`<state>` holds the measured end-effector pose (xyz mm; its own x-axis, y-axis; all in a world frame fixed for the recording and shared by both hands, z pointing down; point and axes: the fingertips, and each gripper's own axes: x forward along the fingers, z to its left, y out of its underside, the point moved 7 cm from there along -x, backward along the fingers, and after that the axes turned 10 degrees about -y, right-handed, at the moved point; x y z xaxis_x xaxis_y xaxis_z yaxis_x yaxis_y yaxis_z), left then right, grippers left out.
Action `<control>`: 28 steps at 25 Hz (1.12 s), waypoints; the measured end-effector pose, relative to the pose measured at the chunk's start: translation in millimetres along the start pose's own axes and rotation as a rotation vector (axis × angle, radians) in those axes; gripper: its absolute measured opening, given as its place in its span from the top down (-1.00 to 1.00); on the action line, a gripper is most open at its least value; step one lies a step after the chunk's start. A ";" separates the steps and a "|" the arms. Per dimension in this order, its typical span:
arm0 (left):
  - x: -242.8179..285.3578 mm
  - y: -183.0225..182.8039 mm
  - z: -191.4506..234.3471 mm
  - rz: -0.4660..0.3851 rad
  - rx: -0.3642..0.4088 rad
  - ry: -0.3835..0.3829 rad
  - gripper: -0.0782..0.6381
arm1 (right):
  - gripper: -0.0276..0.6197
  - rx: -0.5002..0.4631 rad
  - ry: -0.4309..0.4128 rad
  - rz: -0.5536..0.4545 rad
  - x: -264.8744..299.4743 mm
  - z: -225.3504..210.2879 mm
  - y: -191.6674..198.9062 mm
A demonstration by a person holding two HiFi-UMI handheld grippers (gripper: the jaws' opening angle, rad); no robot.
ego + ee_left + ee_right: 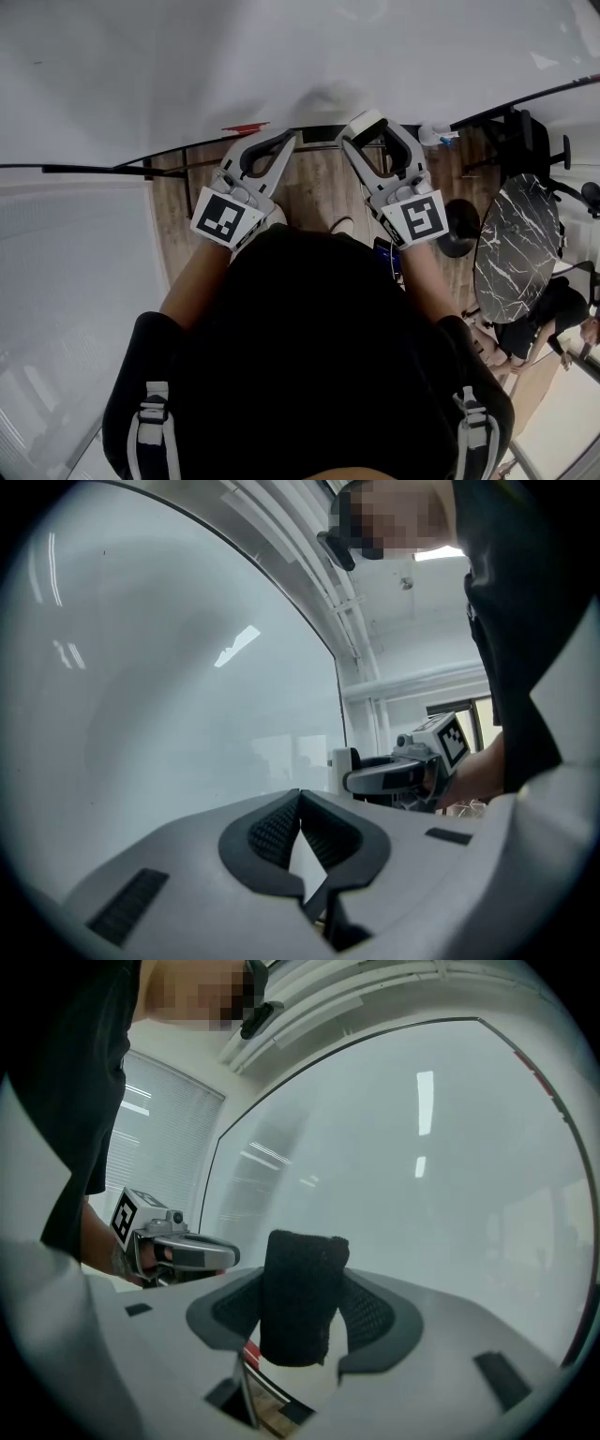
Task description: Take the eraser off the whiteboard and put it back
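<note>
This looks like an office or meeting room — a large whiteboard [281, 66] fills the far wall, with wood-plank flooring [319, 192] beneath it. To the right stand a round marble-patterned table [516, 248] and a black office chair [525, 141]. Slatted window blinds [164, 1138] and a ceiling strip light [439, 553] also show.

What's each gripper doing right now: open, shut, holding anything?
Left gripper: shut, nothing between its jaws.
Right gripper: shut on the eraser.
</note>
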<state>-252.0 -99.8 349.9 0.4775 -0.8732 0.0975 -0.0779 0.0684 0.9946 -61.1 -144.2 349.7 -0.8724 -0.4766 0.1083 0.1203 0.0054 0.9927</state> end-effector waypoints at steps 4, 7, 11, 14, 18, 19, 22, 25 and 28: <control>-0.8 -0.1 -6.7 0.018 0.004 -0.003 0.77 | 0.18 -0.008 -0.013 -0.010 -6.4 -0.6 2.2; 0.6 -0.9 -10.9 -0.013 -0.007 -0.006 0.77 | 0.18 -0.004 -0.013 -0.009 -11.5 -2.3 3.9; -3.8 -1.9 -12.7 -0.030 -0.006 -0.009 0.77 | 0.18 -0.001 -0.012 -0.010 -14.1 0.3 4.3; -3.5 -2.9 -13.4 -0.025 -0.006 -0.006 0.77 | 0.18 0.002 -0.002 -0.009 -15.4 -0.7 4.6; 1.9 -2.4 -13.3 -0.007 -0.003 0.003 0.77 | 0.18 0.001 0.018 -0.002 -17.7 -6.2 4.3; 2.7 -1.7 -13.0 -0.007 -0.004 0.006 0.77 | 0.18 -0.001 0.028 0.002 -18.2 -6.7 4.3; 9.4 -3.0 -16.4 -0.037 -0.016 0.021 0.77 | 0.18 -0.002 0.066 0.015 -23.2 -11.3 4.9; 23.3 -10.2 -26.2 -0.042 -0.008 0.039 0.77 | 0.18 0.007 0.110 0.035 -34.3 -24.4 2.9; 36.5 -15.1 -37.2 -0.047 -0.005 0.058 0.77 | 0.18 0.007 0.148 0.043 -47.1 -36.4 1.0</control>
<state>-200.8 -114.7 339.8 0.5305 -0.8461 0.0527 -0.0503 0.0306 0.9983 -2.7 -153.8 343.6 -0.7871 -0.6003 0.1418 0.1516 0.0346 0.9878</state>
